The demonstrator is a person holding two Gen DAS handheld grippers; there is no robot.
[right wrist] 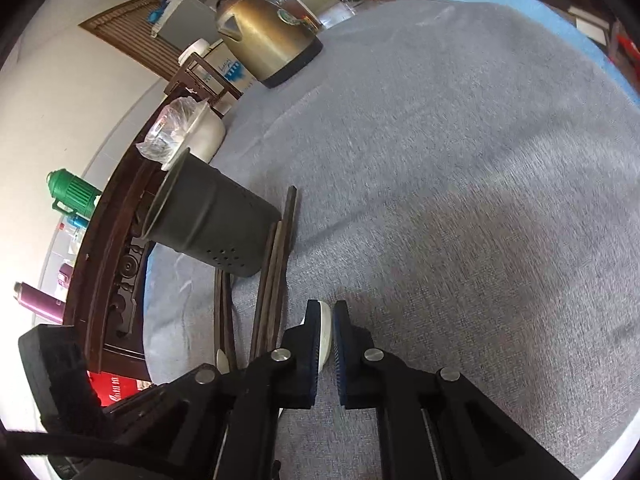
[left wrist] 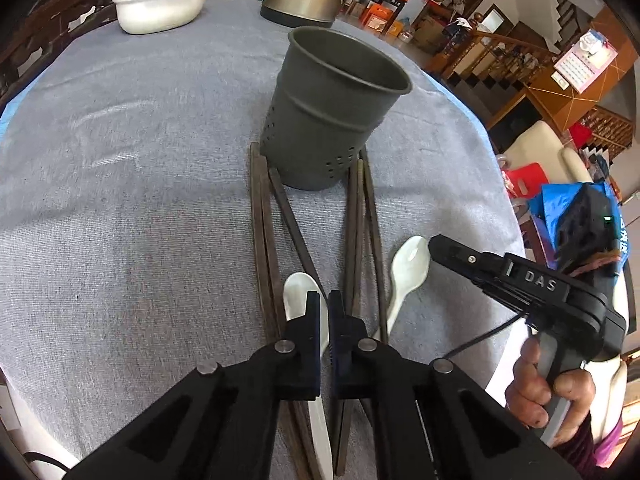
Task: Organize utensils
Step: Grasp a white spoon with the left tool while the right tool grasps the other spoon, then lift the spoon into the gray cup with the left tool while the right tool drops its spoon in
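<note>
Grey tablecloth [left wrist: 140, 200]: both jaws clamp white spoons (left spoon [left wrist: 298, 292] half hidden).

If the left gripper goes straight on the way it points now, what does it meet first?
Probably the dark chopsticks lying ahead of the left gripper, then the grey utensil holder behind them. Depth is unclear in this fisheye view.

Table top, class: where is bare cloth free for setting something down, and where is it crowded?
Free: the wide grey cloth left of the chopsticks, up to the white basin. Crowded: the strip before the utensil holder, with chopsticks, two white spoons and both grippers.
</note>
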